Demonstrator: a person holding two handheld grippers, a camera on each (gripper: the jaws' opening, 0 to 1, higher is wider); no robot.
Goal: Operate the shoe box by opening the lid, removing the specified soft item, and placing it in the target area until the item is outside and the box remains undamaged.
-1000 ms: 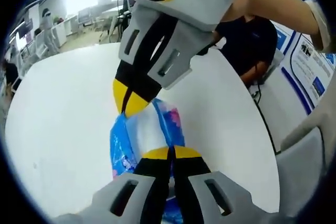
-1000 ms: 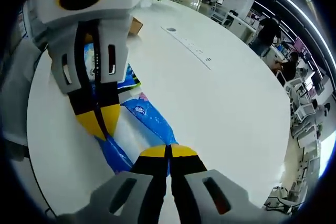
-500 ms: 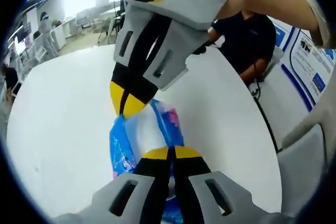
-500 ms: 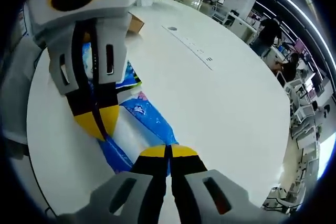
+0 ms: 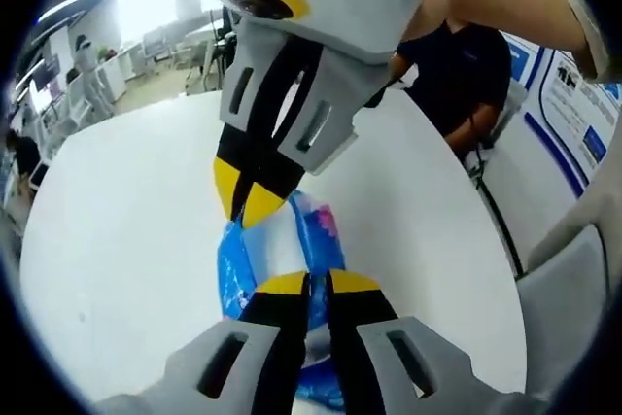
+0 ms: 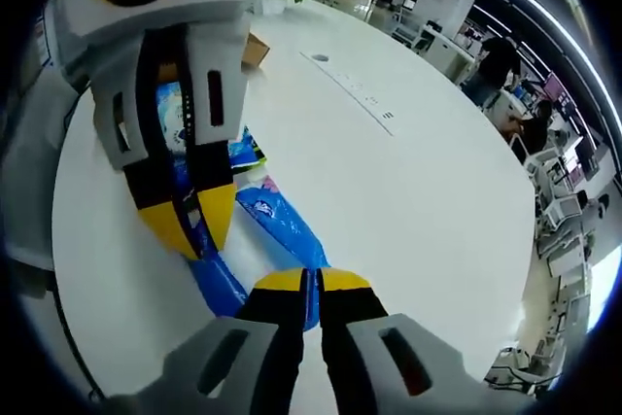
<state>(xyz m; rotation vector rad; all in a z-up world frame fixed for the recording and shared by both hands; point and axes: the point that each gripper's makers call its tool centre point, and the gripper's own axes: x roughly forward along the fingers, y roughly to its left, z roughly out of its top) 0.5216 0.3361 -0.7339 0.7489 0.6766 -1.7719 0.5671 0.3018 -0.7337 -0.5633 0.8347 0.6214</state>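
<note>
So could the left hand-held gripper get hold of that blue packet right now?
Probably yes. The blue packet lies between the slightly parted jaws of the left hand-held gripper, nothing blocking; the right hand-held gripper pinches its other end.

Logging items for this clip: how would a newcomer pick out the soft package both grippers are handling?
Find the big white table. Near its edge lies a blue and white plastic package with pink print, between two sets of yellow-tipped fingers. It is the crinkly, glossy thing there.
</note>
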